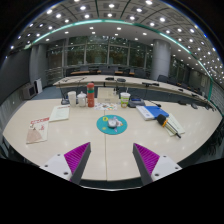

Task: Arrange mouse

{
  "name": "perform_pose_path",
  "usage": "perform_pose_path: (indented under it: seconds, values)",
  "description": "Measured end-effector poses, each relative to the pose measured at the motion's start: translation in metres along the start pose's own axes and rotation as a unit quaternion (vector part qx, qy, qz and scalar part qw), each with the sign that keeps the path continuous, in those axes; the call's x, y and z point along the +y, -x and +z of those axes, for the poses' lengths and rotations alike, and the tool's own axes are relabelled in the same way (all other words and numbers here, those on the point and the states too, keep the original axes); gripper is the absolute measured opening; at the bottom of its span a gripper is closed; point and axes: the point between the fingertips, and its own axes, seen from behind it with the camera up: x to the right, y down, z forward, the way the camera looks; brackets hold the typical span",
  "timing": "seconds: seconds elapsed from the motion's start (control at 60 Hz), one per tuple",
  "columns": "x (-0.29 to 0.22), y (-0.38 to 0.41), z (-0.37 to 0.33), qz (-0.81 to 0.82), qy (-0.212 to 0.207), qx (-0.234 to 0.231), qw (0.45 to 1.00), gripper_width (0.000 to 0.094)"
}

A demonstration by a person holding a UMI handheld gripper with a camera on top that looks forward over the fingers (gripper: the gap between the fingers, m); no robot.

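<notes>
Mouse (pixel 113 122), small and pale, sits on a round teal mat (pixel 111 125) in the middle of the light counter (pixel 60 140), well ahead of the tongs (pixel 110 158) and roughly centred between the lines of their two fingers. The tongs hang level above the near edge of the counter, pointing straight forward, spread wide with nothing between them; two magenta pads (pixel 76 154) show, one on each finger's inner face, and both are clear of every object. The holding hand itself is out of sight. Going from left to right across the counter: one printed sheet with red markings (pixel 37 129) lies near the left edge; one white booklet (pixel 60 113) lies beyond it; a small cluster of containers follows, with a red bottle (pixel 90 96) standing upright among a few pale cups whose count is hard to tell; one cup with a green band (pixel 125 99) stands just right of them; then a heap of blue and white items (pixel 155 113) lies toward the right side, too jumbled to count.
</notes>
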Motion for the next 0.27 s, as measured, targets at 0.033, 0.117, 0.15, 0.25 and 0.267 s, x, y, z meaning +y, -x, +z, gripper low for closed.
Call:
perform_pose_path:
  seconds: [0.033,0.117,0.15,0.25,0.267]
  values:
    - [-0.0019,0.0008,-0.0028,0.001,-0.001,0.000,1.000,0.0861]
    - [-0.0058,0.0042,-0.0056,-0.004,-0.008,-0.002,1.000,0.0860]
    - [-0.0079,0.0052,-0.0055,-0.003,-0.012,-0.003,1.000,0.0860]
    - [-0.0084,0.0067,-0.0070,-0.002,-0.013,-0.004,1.000,0.0859]
    - [-0.0087,0.0066,-0.0070,-0.003,-0.014,-0.003,1.000,0.0860]
